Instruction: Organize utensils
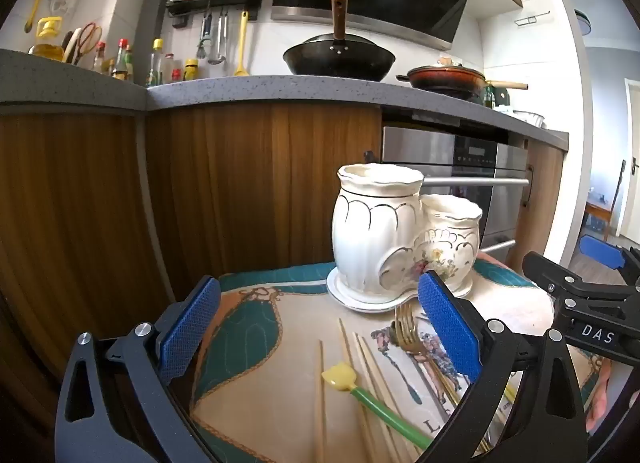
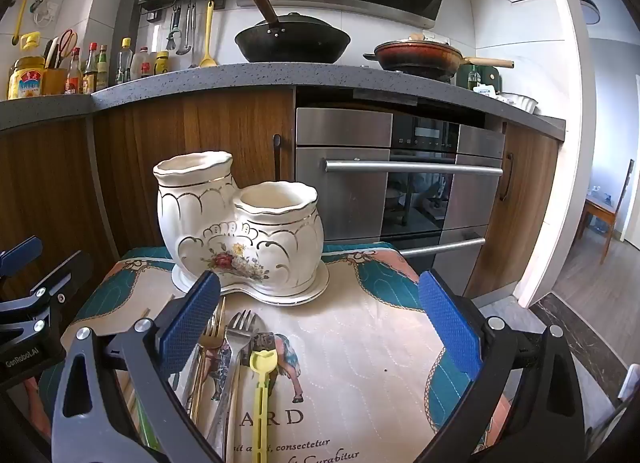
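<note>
The left tongs (image 1: 318, 327) are standing wide open, blue pads (image 1: 188, 327) facing each other across an empty gap, nothing pinched between them, and are pointing forward and tipping slightly downward. The right tongs (image 2: 320, 327) are doing the same: spread fully, gripping nothing, angling gently down. The two tools are hovering side by side at the near edge of the scene, each showing at the border of the other's view, apart and not touching.
</note>
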The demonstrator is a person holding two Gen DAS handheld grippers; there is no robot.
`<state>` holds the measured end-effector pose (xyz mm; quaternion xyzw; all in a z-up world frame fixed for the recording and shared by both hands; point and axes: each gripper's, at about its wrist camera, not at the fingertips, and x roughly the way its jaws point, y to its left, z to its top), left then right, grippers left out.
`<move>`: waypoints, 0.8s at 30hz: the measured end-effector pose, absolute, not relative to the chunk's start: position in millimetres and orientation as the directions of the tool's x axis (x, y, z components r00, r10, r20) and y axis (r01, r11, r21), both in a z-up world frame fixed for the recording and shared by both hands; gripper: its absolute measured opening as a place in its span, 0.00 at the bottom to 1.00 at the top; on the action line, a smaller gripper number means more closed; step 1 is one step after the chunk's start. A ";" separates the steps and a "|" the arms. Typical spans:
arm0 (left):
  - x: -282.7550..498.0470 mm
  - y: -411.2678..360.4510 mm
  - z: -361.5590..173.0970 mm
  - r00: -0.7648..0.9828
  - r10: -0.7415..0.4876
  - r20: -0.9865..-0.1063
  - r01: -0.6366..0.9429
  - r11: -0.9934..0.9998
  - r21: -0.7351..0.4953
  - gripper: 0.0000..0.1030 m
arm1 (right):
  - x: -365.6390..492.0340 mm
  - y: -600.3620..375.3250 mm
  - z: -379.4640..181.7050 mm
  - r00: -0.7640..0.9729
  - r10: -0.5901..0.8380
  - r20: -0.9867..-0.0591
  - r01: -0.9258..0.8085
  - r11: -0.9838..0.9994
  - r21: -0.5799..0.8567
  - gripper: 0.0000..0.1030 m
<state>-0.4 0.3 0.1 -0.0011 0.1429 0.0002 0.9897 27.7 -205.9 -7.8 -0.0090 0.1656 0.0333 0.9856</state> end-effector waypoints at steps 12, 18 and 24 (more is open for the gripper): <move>-0.3 0.0 0.1 0.958 -0.001 -0.288 0.001 1.000 -0.001 0.95 | 26.4 -205.5 -7.1 0.943 0.062 -0.326 -0.069 0.998 -0.010 0.95; -0.1 0.3 0.1 0.957 -0.001 -0.289 0.000 1.000 -0.003 0.95 | 26.6 -206.2 -7.0 0.943 0.061 -0.327 -0.067 0.998 -0.009 0.95; 0.2 0.2 -0.1 0.957 -0.001 -0.291 0.001 1.000 -0.001 0.95 | 26.7 -205.8 -7.2 0.943 0.061 -0.327 -0.068 0.998 -0.010 0.95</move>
